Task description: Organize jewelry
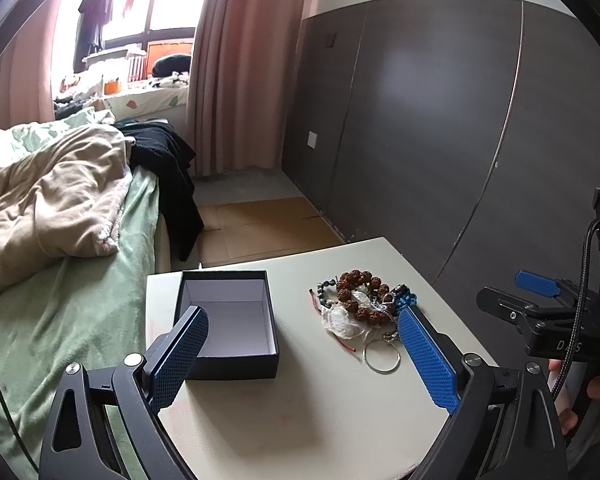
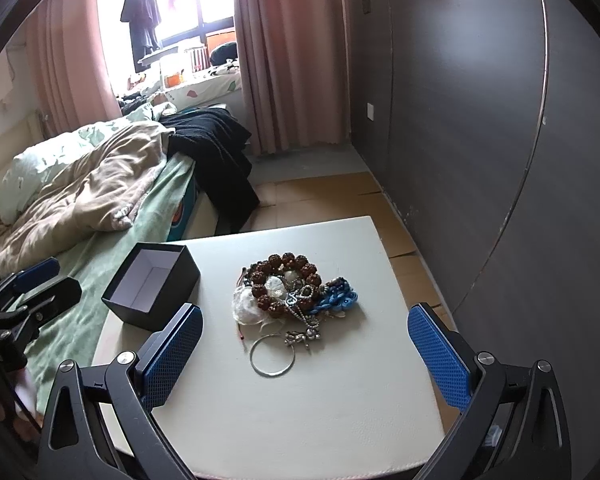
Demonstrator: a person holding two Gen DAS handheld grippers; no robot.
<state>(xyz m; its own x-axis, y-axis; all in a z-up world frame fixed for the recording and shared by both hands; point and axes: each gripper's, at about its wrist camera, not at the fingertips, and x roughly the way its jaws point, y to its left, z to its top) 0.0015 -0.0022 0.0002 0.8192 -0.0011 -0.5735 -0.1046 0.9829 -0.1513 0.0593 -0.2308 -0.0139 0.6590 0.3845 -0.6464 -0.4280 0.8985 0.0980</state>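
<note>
Since nothing gripped yet, I hold left claw (image 1: 302,344) and right claw (image 2: 304,344) spread wide above bench (image 2: 320,420); jewelry heap (image 2: 294,292) beside empty black box (image 2: 152,284), ready for sorting.

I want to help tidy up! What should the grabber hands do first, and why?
Probably bring the right gripper down onto the silver bangle. Both grippers are open and hold nothing, the black box is open and empty, and the bangle lies at the near edge of the jewelry pile, mostly free of the tangle, so it seems easiest to lift first.
</note>
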